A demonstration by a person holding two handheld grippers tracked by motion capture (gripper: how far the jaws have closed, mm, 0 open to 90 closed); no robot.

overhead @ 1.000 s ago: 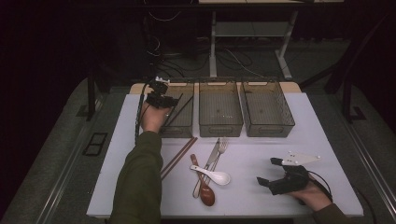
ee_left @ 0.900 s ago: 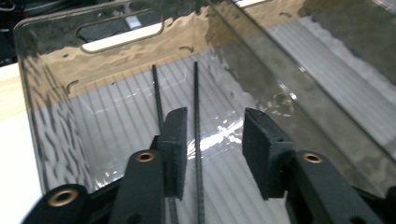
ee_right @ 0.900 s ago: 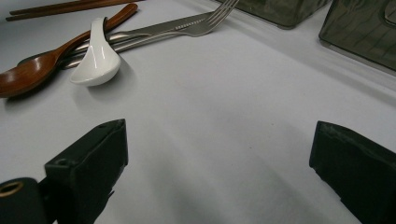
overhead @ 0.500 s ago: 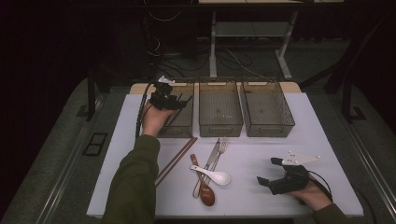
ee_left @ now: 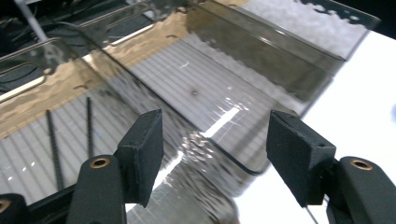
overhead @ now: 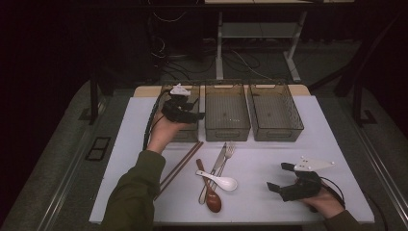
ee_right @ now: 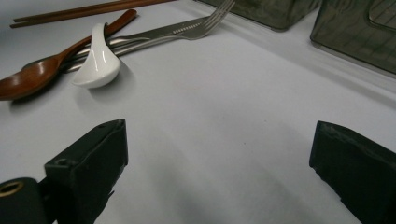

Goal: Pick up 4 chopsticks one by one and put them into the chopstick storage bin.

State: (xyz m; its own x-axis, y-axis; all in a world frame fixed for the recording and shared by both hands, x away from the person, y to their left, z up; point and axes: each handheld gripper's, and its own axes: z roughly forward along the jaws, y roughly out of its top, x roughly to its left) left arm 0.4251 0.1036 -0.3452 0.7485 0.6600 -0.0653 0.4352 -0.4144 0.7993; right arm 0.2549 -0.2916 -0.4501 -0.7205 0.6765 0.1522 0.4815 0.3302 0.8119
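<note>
- Left tongs (overhead: pixel 191 114) (ee_left: pixel 215 154): held over the left bin (overhead: pixel 188 138). The jaws have just been opening and stand spread, with nothing between the pads; the clear wall of the bin shows beyond them.
- Two thin dark sticks (ee_left: pixel 52 144): they lie side by side on the ribbed floor of a bin, below and to the left of the left tongs' jaws and apart from them. Judged light, stiff and prone to roll.
- Right tongs (overhead: pixel 276 176) (ee_right: pixel 219 163): resting low on the white table (overhead: pixel 337 144), jaws spread wide over bare tabletop, pinching nothing.
- White spoon (overhead: pixel 223 182) (ee_right: pixel 98 58): the nearest piece ahead of the right tongs. It looks glazed, so probably slippery, hard and liable to chip. The handle is the best place to pinch it, not the rounded bowl.
- Wooden spoon (overhead: pixel 211 197): under the white spoon, likely light and less slippery; grip mid-handle.
- Knife (overhead: pixel 217 161) and fork (overhead: pixel 230 150): beyond the spoons, smooth metal lying flat; pinch across the narrow shaft.
- Brown chopsticks (overhead: pixel 180 166): farthest from the right tongs, best gripped as a pair near the middle.
</note>
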